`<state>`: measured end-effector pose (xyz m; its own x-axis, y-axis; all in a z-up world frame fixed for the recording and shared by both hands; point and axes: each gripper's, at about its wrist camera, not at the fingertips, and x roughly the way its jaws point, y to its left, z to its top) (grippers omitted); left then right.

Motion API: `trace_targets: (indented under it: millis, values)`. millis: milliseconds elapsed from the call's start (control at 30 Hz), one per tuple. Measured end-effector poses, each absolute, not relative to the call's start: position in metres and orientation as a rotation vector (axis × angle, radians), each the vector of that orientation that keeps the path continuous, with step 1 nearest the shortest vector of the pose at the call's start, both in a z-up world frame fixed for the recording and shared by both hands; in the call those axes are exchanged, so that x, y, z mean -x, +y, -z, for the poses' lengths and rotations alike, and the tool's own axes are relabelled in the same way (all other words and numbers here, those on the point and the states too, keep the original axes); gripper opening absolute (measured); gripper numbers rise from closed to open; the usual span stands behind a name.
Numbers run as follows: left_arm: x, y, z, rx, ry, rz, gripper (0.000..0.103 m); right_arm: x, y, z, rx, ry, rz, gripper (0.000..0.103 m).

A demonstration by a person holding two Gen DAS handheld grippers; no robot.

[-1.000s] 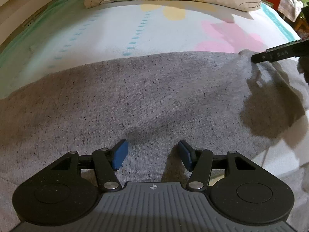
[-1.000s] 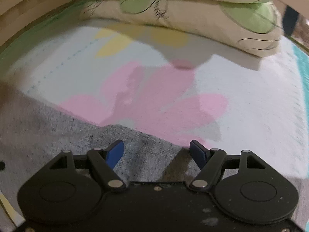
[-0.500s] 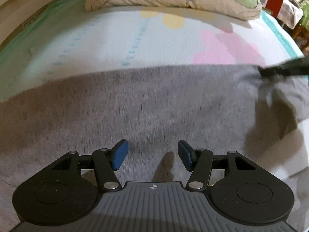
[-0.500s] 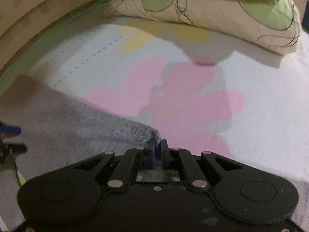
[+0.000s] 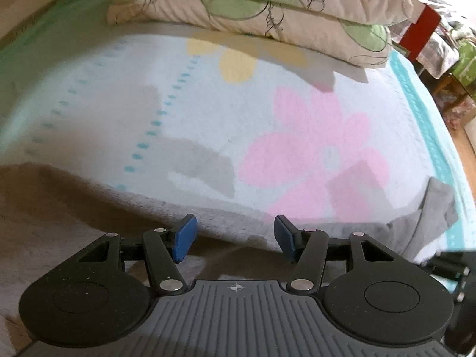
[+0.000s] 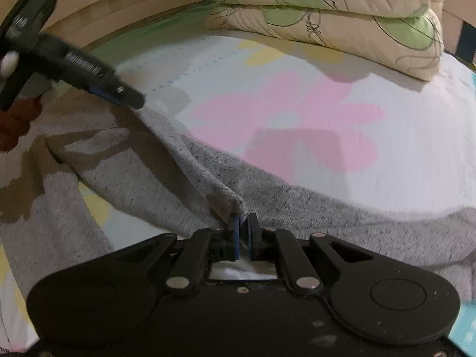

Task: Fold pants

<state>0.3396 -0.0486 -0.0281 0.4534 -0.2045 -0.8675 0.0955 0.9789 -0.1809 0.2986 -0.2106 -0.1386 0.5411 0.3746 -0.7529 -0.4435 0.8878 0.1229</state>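
Two grippers work the grey speckled pants (image 6: 166,178) on the flower-print bed (image 6: 401,154): right gripper (image 6: 244,223) fingers pinch a raised fabric fold, while left gripper (image 5: 235,235) fingers stand partly apart, empty, above the pants' edge.

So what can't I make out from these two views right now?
- Pants: their full shape. The left wrist view cuts them at its left and bottom edges, and both gripper bodies cover the near part.
- Left gripper: whether its pads pinch cloth. They stand apart in its own view, and in the right wrist view its tip is motion-blurred.
- Right gripper: how much cloth lies between its shut pads, hidden by the pads themselves.
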Motion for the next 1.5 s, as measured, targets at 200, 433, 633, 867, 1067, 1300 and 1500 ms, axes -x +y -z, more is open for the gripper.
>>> trace_targets:
  millis: [200,433,633,867,1067,1300,1500]
  values:
    - [-0.356,-0.044,0.038,0.196,1.152,0.151,0.056,-0.295,-0.213,0.14,0.054,0.85,-0.464,0.006]
    - [-0.346,-0.026,0.036,0.289,1.172,0.112,0.056,-0.293,-0.212,0.147,0.032,0.844,-0.455,0.006]
    - [-0.342,-0.017,0.036,0.326,1.168,0.09,0.056,-0.295,-0.213,0.149,0.018,0.848,-0.449,0.006]
    - [-0.362,-0.02,0.055,0.35,1.213,0.077,0.056,-0.299,-0.213,0.155,0.011,0.855,-0.453,0.006]
    - [-0.366,-0.016,0.07,0.536,1.202,0.14,0.004,-0.297,-0.214,0.151,0.005,0.846,-0.441,0.007]
    - [-0.284,-0.021,0.024,0.364,1.027,0.231,0.003,-0.276,-0.214,0.136,-0.041,0.795,-0.395,0.008]
    - [-0.21,-0.026,0.018,0.265,0.957,0.255,0.003,-0.242,-0.225,0.117,-0.17,0.743,-0.327,0.017]
